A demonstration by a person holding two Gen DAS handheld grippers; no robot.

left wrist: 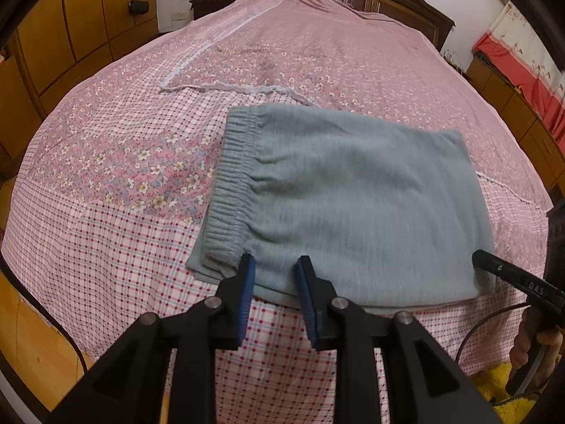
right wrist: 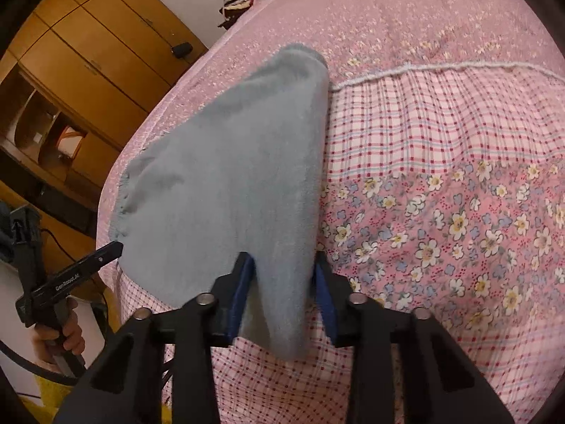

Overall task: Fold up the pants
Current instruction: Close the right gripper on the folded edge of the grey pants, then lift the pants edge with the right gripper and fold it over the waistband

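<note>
Left claw [left wrist: 275, 265] spread at the folded pants' [left wrist: 353, 190] near edge (bed [left wrist: 106, 247] beneath), right claw [right wrist: 284, 265] spread around their corner.

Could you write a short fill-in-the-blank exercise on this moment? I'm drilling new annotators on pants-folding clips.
1. The folded pants are ____ in colour.
2. They lie on a bed whose cover near the pants' waistband has a ____ print beside checks.
3. The left tool has its jaws ____, with the near edge of the pants between them.
4. The pads of the right tool are ____ in colour.

Missing words: grey; floral; open; blue
</note>
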